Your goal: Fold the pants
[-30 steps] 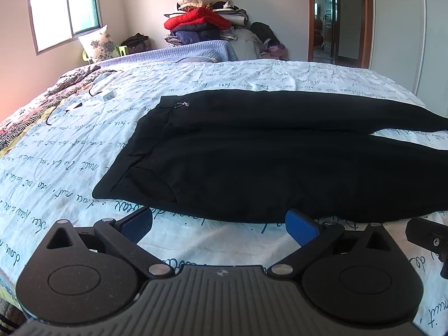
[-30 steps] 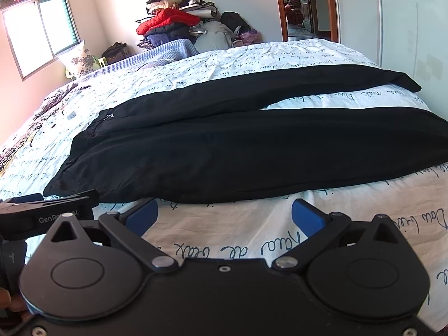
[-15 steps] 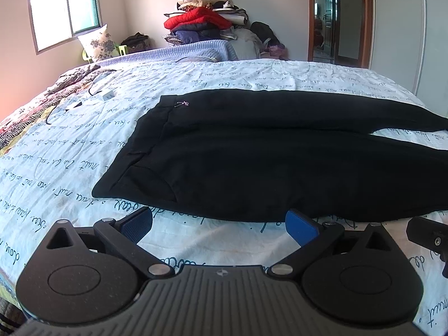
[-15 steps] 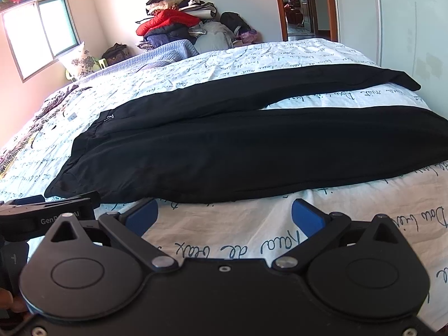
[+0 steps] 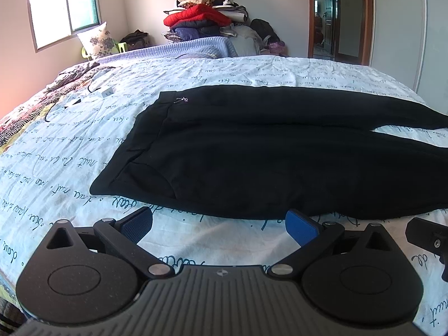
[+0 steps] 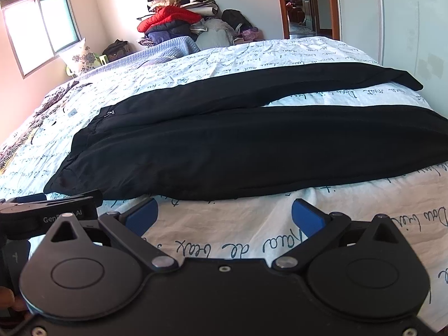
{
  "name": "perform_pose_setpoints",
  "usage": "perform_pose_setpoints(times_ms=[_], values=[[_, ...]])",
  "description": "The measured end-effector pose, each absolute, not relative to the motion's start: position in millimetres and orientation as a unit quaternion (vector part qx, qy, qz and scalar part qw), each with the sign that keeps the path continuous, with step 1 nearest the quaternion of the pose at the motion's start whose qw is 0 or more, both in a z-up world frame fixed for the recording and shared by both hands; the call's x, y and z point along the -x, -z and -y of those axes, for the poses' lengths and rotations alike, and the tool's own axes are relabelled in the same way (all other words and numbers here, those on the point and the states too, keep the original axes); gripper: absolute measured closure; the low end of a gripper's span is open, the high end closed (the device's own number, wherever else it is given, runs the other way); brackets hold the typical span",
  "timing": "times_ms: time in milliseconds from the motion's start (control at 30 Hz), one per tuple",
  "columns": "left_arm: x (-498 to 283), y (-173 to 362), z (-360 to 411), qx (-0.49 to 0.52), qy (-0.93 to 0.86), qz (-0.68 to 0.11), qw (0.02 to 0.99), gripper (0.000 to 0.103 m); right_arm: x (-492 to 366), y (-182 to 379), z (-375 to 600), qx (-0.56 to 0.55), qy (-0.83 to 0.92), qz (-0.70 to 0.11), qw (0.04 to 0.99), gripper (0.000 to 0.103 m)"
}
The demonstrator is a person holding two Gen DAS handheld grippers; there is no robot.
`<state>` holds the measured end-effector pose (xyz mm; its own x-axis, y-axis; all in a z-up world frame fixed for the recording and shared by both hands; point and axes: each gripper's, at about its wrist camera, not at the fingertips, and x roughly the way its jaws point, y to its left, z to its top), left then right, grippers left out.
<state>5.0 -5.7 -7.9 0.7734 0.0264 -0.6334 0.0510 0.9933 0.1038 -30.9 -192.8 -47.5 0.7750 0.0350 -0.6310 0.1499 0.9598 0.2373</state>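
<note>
Where pants lie flat, clothes pile behind, bedsheet beneath.

Black pants flat on bed, right tongs spread

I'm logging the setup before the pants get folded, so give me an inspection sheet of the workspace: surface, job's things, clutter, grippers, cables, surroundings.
Surface: bed sheet, white with script print, lightly wrinkled.
Job's things: black pants laid flat and unfolded, waistband to the left, legs spread apart toward the right.
Clutter: small white item on the sheet beyond the waistband; patterned blanket at the left edge.
Grippers: left gripper and right gripper both open, empty, short of the pants' near edge.
Cables: thin dark cord on the sheet, far left.
Surroundings: clothes pile, window, doorway.
</note>
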Motion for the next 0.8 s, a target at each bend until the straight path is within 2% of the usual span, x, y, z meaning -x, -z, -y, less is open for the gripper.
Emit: perform_pose_setpoints(times_ms=[333, 533, 633, 800], values=[[-13.9, 11.0, 3.3, -0.056, 0.003, -0.343, 0.938, 0.000, 24.0, 48.7, 192.4, -0.140, 0.023, -0.338, 0.930, 0.000], [-34.0, -9.3, -8.8, -0.061, 0.034, -0.324, 0.944, 0.000, 8.5, 26.3, 206.1, -0.132, -0.031, -0.286, 0.949, 0.000], [-56.9, -26.5, -22.1, -0.086, 0.038, -0.291, 0.952, 0.000, -11.4, 9.8, 215.9, -0.099, -0.071, -0.225, 0.967, 0.000], [-122.4, -41.6, -56.5, -0.077, 0.061, -0.297, 0.950, 0.000, -84.8, -5.7, 223.5, -0.015, -0.129, -0.228, 0.965, 0.000]])
